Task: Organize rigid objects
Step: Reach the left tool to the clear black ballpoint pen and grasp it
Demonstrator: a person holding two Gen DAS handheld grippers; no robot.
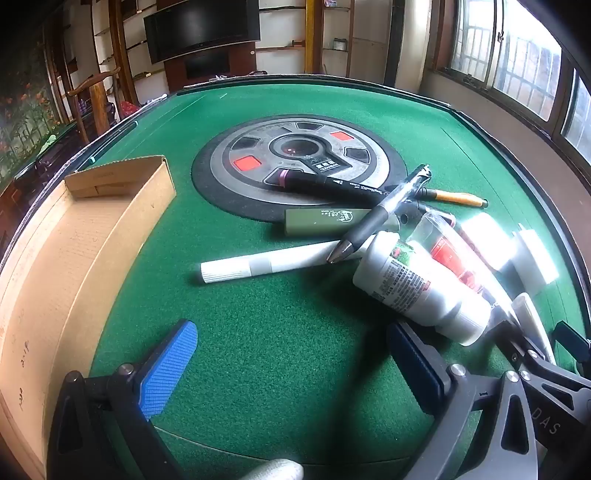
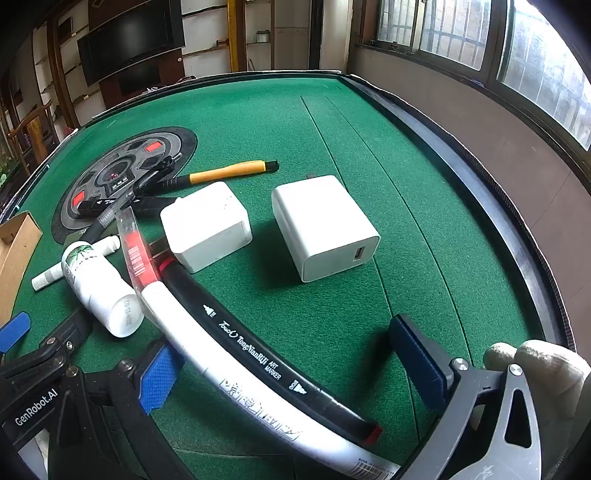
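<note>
Home game room, green-felt mahjong table [image 1: 295, 110], wall-mounted television [image 1: 201, 27], wooden shelves [image 1: 280, 44], barred windows [image 1: 517, 55]

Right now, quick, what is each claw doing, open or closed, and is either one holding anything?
Left claw: open, holding nothing, above bare green felt.
Right claw: open, gripping nothing; the black art marker lies between its pads.

White marker [image 2: 258, 398] cut by bottom edge; cardboard box [image 1: 55, 258] cropped left.
</note>
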